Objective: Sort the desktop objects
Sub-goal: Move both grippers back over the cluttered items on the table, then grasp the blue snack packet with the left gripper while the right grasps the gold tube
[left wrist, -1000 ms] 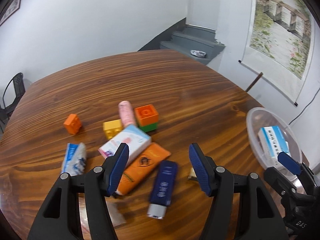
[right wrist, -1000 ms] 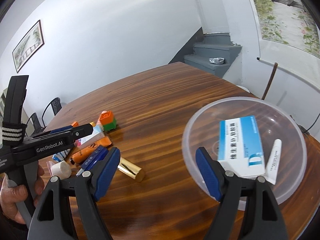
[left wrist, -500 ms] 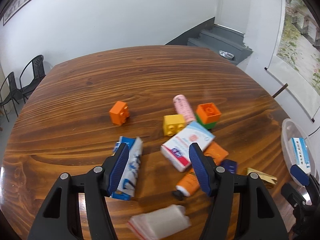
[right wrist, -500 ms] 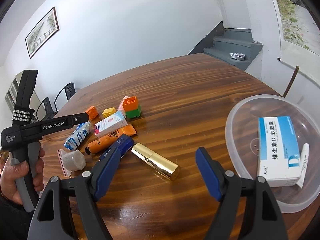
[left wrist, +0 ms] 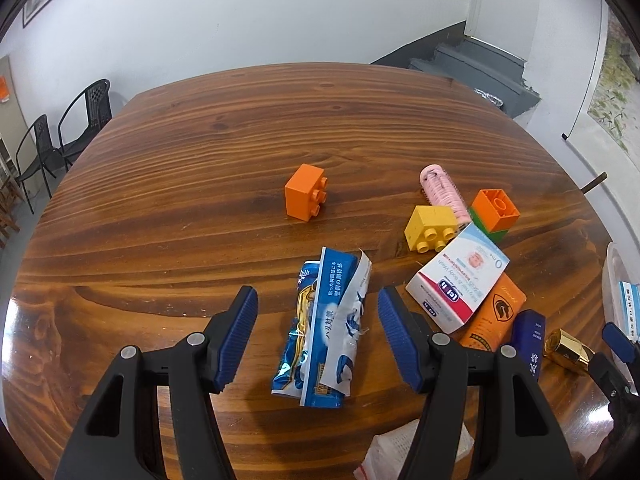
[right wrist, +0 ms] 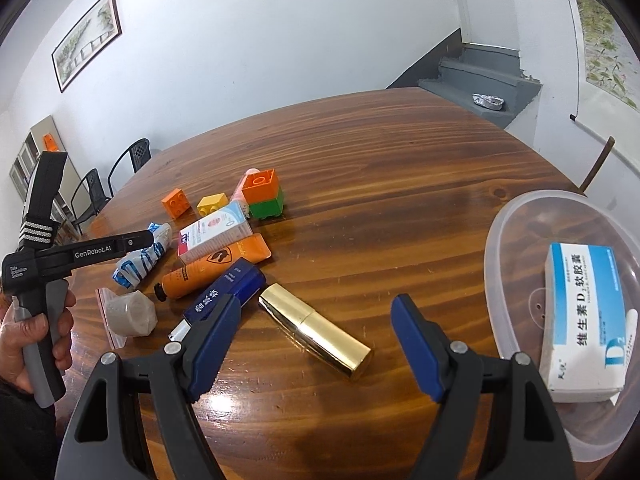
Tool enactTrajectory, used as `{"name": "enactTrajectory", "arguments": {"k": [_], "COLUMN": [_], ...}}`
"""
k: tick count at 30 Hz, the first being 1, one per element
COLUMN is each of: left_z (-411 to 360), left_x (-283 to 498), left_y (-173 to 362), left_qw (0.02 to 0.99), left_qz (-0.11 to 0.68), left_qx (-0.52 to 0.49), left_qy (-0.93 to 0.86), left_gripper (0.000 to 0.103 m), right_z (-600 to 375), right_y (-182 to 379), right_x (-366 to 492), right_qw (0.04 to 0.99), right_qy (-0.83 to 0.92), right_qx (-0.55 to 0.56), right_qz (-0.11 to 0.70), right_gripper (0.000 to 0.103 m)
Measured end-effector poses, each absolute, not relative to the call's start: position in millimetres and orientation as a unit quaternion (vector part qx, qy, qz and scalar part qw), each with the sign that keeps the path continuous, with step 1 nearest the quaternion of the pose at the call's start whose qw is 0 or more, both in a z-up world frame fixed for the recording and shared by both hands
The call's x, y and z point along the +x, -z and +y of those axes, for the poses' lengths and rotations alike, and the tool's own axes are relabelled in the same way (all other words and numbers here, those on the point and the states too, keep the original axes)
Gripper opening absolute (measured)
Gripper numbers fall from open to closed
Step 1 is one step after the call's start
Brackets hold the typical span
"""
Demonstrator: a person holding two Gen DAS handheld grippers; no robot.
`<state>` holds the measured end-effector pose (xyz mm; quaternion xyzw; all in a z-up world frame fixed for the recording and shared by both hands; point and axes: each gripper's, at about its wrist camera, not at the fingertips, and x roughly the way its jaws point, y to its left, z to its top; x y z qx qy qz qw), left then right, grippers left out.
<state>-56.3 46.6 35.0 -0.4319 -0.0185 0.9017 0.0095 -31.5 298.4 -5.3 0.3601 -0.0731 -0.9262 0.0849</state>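
While both jaws stood apart, nothing was gripped.
Left hand-held gripper [left wrist: 318, 340] straddled the crumpled blue packet [left wrist: 326, 330], its length running away from the camera; right hand-held gripper [right wrist: 312, 348] hung empty-jawed over the gold tube [right wrist: 314, 332], lying diagonally beside the clear bowl [right wrist: 504, 240].

Bright, even indoor light, soft glare on the polished wooden table [left wrist: 224, 160], faint shadows just under the objects, sharp focus at centre, strong fisheye bending, black vignette in the corners, white walls slightly washed out

White walls [left wrist: 280, 8], grey steps [right wrist: 480, 76] (black chairs [left wrist: 60, 136])
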Motion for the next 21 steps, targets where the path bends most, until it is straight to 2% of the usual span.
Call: {"name": "enactTrajectory", "arguments": {"k": [17,18,20,21], "left_z": [49,49,49,48], "left_x": [-66,-65,-64,-64], "left_y": [-10,-11,-13,-15], "left_qw": [0.006,0.009,0.017,0.019], "left_qz": [-0.003,-0.002,-0.009,-0.012], "left_qx": [-0.458,-0.456,-0.453,-0.451], "left_qy": [-0.889,-0.890,-0.891,-0.892], "left_gripper": [0.065,0.063,0.048,0.045], "right_z": [294,294,294,294], "right_y": [8,8,7,8], "right_x": [-35,-35,-35,-35], "right_qw": [0.092,0.091,0.090,0.090], "right_qy": [0.922,0.922,0.922,0.922], "right_qx": [0.371,0.371,0.371,0.371], "right_qz": [-0.061,-0.059,-0.059,-0.060], "right_gripper": [0.081,0.081,0.081,0.081]}}
